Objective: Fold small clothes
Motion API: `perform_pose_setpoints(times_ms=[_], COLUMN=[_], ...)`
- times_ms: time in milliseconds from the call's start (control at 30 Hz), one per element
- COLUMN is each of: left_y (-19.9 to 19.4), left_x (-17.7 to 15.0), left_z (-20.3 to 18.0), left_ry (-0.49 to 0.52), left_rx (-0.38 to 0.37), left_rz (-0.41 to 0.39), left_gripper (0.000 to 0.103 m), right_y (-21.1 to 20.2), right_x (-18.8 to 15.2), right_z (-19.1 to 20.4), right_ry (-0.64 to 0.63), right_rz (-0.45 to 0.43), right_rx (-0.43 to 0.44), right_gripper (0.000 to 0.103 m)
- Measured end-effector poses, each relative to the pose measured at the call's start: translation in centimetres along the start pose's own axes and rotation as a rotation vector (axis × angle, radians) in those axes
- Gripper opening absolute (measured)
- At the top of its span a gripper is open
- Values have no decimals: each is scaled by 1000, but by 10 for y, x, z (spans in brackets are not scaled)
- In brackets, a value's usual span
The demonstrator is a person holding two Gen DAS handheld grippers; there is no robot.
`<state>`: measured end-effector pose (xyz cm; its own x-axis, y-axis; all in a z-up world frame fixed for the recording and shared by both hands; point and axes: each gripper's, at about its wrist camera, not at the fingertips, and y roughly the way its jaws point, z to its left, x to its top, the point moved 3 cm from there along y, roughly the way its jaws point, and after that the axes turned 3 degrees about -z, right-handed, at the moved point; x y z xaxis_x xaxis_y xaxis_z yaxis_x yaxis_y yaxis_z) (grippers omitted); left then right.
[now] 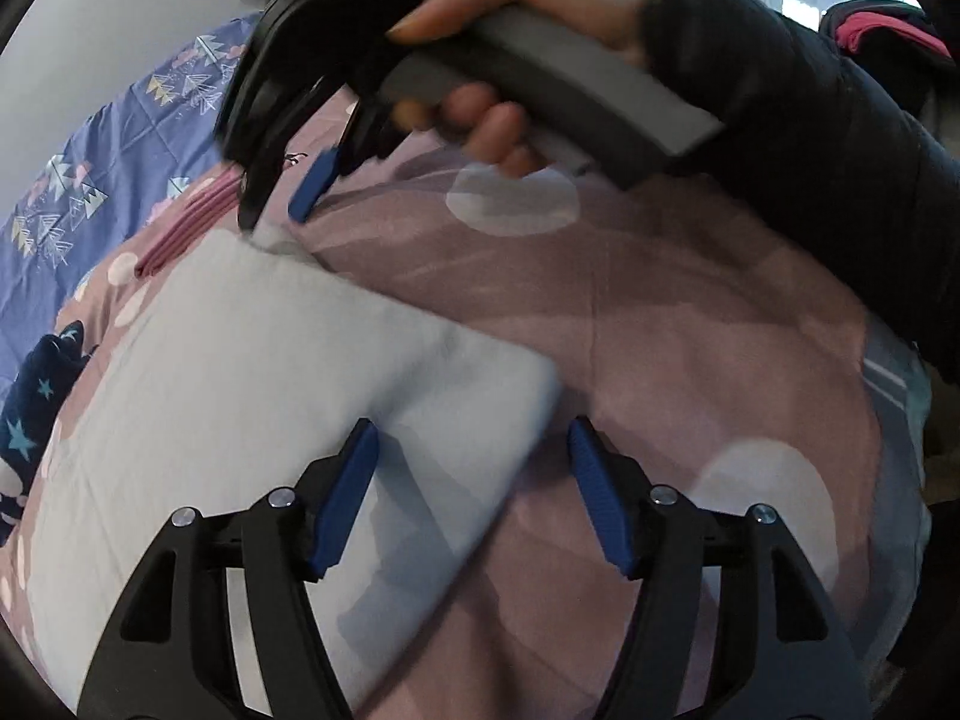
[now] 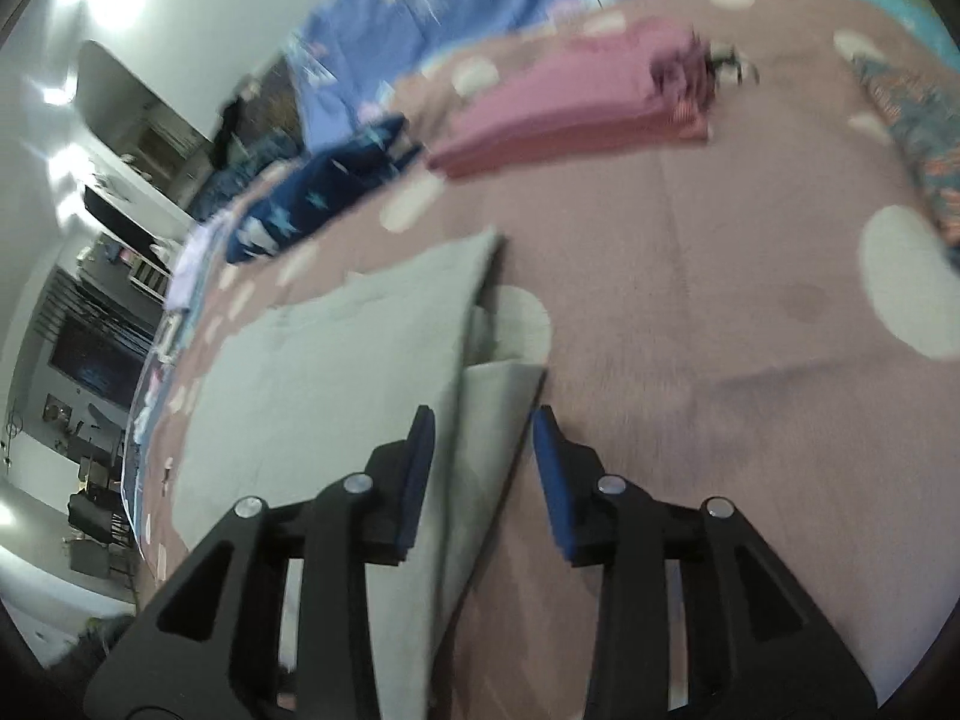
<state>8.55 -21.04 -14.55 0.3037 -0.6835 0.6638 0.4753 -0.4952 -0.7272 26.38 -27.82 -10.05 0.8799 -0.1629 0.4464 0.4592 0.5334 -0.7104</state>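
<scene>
**Pale blue cloth folded on a mauve bedspread**

Left wrist view: a pale blue cloth lies folded flat on a mauve spread with white dots. The left gripper hangs over the cloth's near corner, jaws wide apart, nothing pinched between the blue pads. Farther off, a hand in a black sleeve holds the right gripper at the cloth's far corner; blur hides how its jaws stand. A pink pile lies just beyond.

Right wrist view: the cloth looks grey-green here. The right gripper is partly open, a loose flap of cloth between its pads, not pressed. Only this view shows the pink pile whole, a navy starred garment beside it, and the room to the left.
</scene>
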Motion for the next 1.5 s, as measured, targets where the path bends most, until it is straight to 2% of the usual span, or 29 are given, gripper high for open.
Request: perform_pose_setpoints(times_ms=[67,133,233,367,467,667,733,767,800,900,967,1033,1167,1233,1267,1300,1333,1400,1433,1500], left_y=[-1,0,4,3,-2,3,9,11,11,-5,-22,-33,-32,-28,-27,-26,-26,-23,-21,-9], left_x=[2,2,1,3,1,7,12,15,18,26,30,33,31,29,28,27,27,28,26,21], left_z=[4,5,4,3,3,-2,-8,-8,-8,4,20,28,29,24,22,20,20,20,19,13], left_ry=[-15,-23,-14,-16,14,48,81,87,81,-25,-138,-207,-227,-230,-230,-232,-233,-239,-243,-235], left_rx=[1,7,29,56,109,156,166,167,163,107,24,-50,-61,-69,-71,-74,-80,-94,-105,-134], left_rz=[-5,-5,7,32,53,65,55,55,56,22,-10,-41,-46,-43,-43,-44,-45,-45,-40,-5], left_gripper=[66,65,62,62,62,60,43,17,4,4,3,2,2,2,2,2,2,2,2,2], right_y=[11,15,12,6,5,6,6,6,7,6,6,7,9,11,12,12,9,-5,-15,-16], right_x=[4,1,-8,-16,-18,-18,-17,-16,-16,-16,-15,-14,-14,-13,-13,-13,-12,-9,-7,-6], right_z=[-7,-16,-23,-16,-13,-13,-14,-15,-15,-17,-18,-19,-18,-14,-14,-15,-17,-15,-10,-9], right_ry=[40,73,63,12,-23,-30,-26,-20,-15,-7,1,8,7,-5,-2,8,28,37,16,-9], right_rz=[18,-2,-26,-24,-25,-29,-30,-30,-31,-32,-36,-39,-44,-67,-83,-102,-140,-221,-273,-290], right_rx=[65,149,223,209,190,202,207,213,218,235,247,262,267,246,226,215,220,288,293,249], right_gripper=[35,35,34,34,35,37,37,37,37,37,37,37,37,26,7,2,2,2,2,2])
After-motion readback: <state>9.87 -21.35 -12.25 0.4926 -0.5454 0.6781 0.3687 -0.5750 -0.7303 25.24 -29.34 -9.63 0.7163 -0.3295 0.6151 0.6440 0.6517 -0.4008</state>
